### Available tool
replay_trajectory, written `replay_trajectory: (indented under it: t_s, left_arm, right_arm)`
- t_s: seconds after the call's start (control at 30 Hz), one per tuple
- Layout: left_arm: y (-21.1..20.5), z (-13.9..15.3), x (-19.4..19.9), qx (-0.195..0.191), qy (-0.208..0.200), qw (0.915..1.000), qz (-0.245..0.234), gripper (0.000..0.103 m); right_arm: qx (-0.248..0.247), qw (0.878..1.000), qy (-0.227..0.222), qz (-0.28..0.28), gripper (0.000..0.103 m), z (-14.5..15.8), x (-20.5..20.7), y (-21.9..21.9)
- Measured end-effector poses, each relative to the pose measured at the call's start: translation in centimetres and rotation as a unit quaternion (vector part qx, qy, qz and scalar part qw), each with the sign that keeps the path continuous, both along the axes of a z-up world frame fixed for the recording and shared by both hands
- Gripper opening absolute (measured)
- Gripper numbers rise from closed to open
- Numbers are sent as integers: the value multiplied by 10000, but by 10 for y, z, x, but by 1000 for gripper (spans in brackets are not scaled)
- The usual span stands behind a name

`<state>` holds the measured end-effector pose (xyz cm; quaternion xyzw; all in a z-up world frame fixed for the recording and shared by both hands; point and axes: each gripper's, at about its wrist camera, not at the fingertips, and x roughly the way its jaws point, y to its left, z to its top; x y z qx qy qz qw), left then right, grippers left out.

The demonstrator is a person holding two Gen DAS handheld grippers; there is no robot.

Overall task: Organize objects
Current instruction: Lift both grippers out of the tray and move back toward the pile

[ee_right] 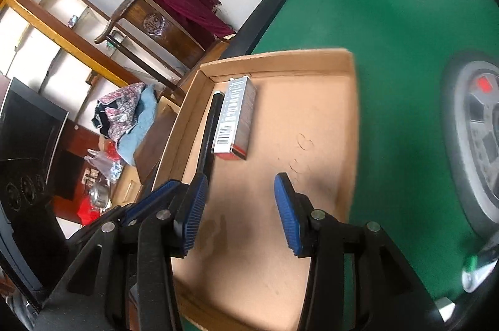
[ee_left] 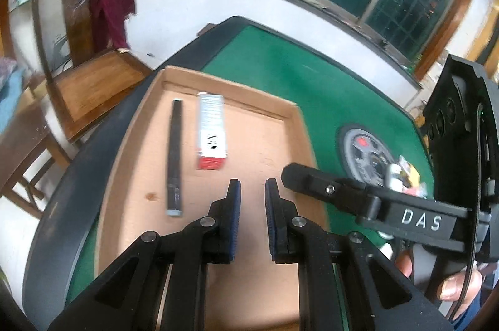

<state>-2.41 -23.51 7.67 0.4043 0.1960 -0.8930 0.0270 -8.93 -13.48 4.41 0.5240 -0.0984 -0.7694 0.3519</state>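
Both tools hover empty over the cardboard tray point(ee_right: 312, 62): left tool point(ee_left: 252, 190) clenched, right tool point(ee_right: 241, 193) released. Next, fetch tabletop point(ee_right: 389, 19) clutter right of them, placing it beside the carton point(ee_right: 237, 115) and black pen point(ee_left: 174, 156).

The pen point(ee_left: 174, 156) lies left of the carton point(ee_left: 211, 131) in the tray point(ee_left: 265, 109).

Both my tools are black linkage frames with round silver pivot pins and ribbed blue pads. My left tool point(ee_left: 252, 190) looks identical to my right tool point(ee_right: 240, 200), whose black body carries white "DAS" lettering and a thin black cable.
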Motion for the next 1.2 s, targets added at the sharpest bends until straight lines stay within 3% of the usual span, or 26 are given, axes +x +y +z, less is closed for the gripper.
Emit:
replay_trajectory:
  t_s: [0.27,0.4,0.53,0.67,0.83,0.93,1.07,1.2]
  left_arm:
    - [64,15,7,-133,175,9982,-552,17]
    - [98,13,9,-298,162,9954,-896,24]
    - [132,7,12,-420,123,9907,-1288,25]
    - [159,-2,10,-449,-6,9868,-1557,25]
    - [190,-19,7,-494,-172,9803,-1906,25]
    - [197,-27,1,-723,-294,9788,-1892,25]
    - [183,-34,-9,-615,-400,9823,-1724,25]
    - [176,-48,-20,-513,-652,9849,-1519,25]
  right_arm:
    - [-335,9989,291,-173,43,23,22,60]
    - [-281,9985,431,-186,43,27,36,97]
    - [-197,9967,731,-276,43,32,53,150]
    - [-81,9940,935,-559,43,28,64,205]
    - [-318,9920,691,-1010,47,8,74,276]
    - [-304,9904,513,-1247,49,-7,70,294]
    - [-544,9890,352,-1330,49,-10,62,304]
    - [-633,9880,510,-1314,49,-2,66,308]
